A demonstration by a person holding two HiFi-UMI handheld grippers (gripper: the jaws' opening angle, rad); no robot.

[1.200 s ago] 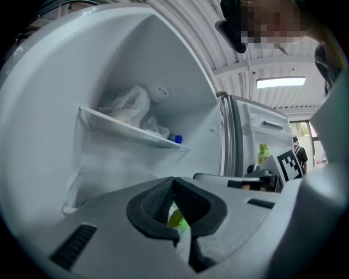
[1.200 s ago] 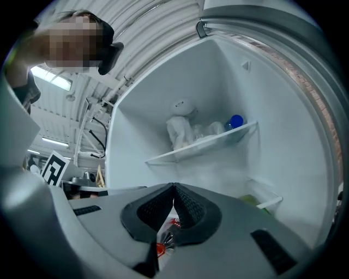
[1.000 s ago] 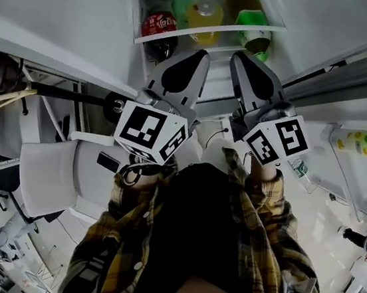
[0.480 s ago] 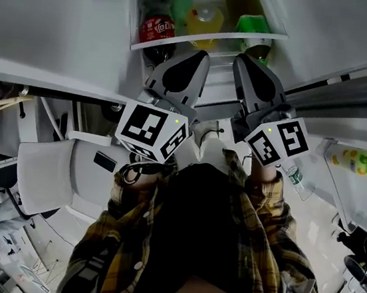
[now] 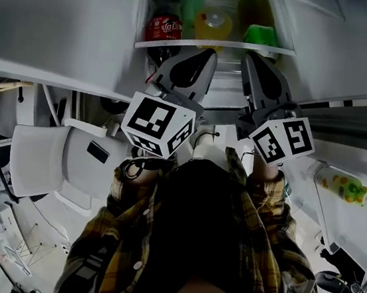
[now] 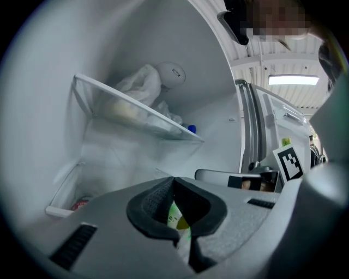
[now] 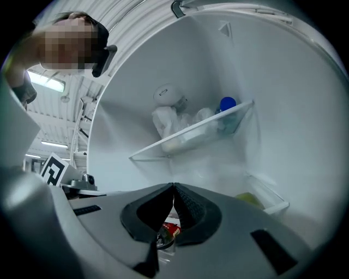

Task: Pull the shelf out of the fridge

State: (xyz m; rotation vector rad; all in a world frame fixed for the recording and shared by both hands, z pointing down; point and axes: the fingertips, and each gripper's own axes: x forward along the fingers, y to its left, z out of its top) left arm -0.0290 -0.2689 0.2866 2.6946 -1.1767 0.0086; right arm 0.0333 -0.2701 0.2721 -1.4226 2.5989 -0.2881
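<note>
In the head view the open fridge holds a white-edged shelf [image 5: 210, 44] carrying a red cola bottle [image 5: 164, 26], a yellow bottle [image 5: 213, 26] and green bottles [image 5: 260, 35]. My left gripper [image 5: 210, 53] and right gripper [image 5: 250, 56] point side by side at the fridge, tips just below that shelf's front edge, both shut and holding nothing. In the left gripper view the left gripper [image 6: 174, 180] faces a higher glass shelf [image 6: 136, 117] with bags on it. The right gripper [image 7: 173, 186] in its own view faces the same glass shelf [image 7: 191, 133] and a blue-capped bottle [image 7: 227, 103].
A white chair [image 5: 40, 164] stands to the left of me. The open fridge door at the right carries a yellow-green bottle [image 5: 342, 187]. Fridge side walls close in on both grippers. The drinks shelf's ends show low in the gripper views [image 6: 62, 204] [image 7: 267, 200].
Both grippers have moved a little towards the fridge, still shut. The head view has swung, so the drinks shelf's front edge now lies level across the picture instead of slanting.
</note>
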